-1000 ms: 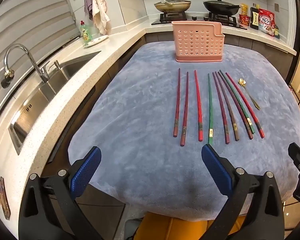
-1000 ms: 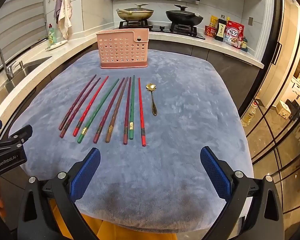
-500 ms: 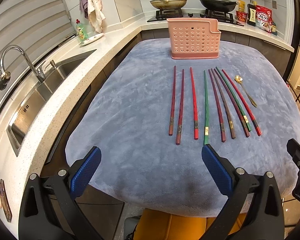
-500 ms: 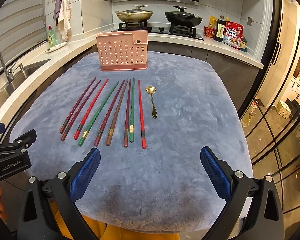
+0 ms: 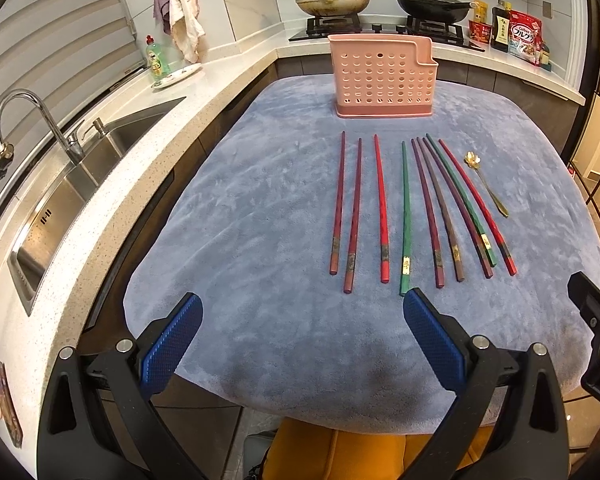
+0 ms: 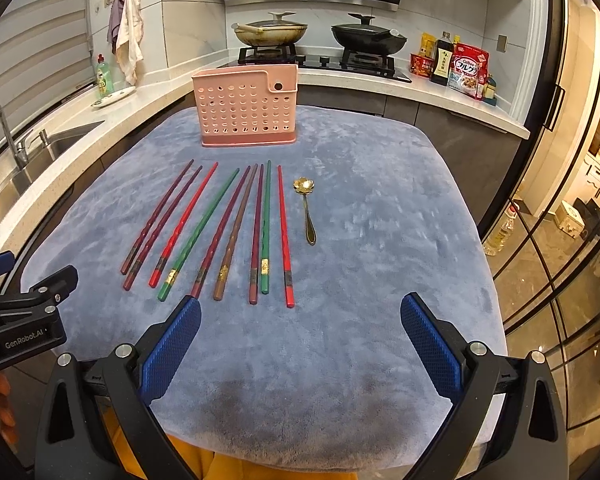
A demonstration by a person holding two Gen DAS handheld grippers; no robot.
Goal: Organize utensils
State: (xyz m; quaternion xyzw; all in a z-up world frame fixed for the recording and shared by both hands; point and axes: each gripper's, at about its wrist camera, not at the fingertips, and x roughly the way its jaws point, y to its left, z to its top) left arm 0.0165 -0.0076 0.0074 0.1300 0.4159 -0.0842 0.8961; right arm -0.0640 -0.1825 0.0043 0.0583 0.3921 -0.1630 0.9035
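Several red, green, maroon and brown chopsticks (image 5: 406, 216) (image 6: 228, 232) lie side by side on a grey-blue mat (image 5: 260, 220) (image 6: 380, 240). A gold spoon (image 5: 485, 186) (image 6: 306, 210) lies to their right. A pink perforated utensil holder (image 5: 382, 76) (image 6: 246, 106) stands upright behind them. My left gripper (image 5: 302, 340) is open and empty, hovering over the mat's near edge, short of the chopstick ends. My right gripper (image 6: 300, 338) is open and empty, also near the front edge. The left gripper's body also shows in the right wrist view (image 6: 24, 312).
A steel sink (image 5: 84, 184) with a tap (image 5: 32, 120) lies left of the mat. Behind the holder are a stove with two lidded pans (image 5: 432, 2) and food packets (image 5: 520, 36). A dish-soap bottle (image 5: 156, 58) stands by the wall. Glass doors (image 6: 560, 220) are on the right.
Both grippers have moved forward and slightly up over the mat, so the chopsticks and holder appear a little nearer. Jaws stay open. Nothing on the mat moved.
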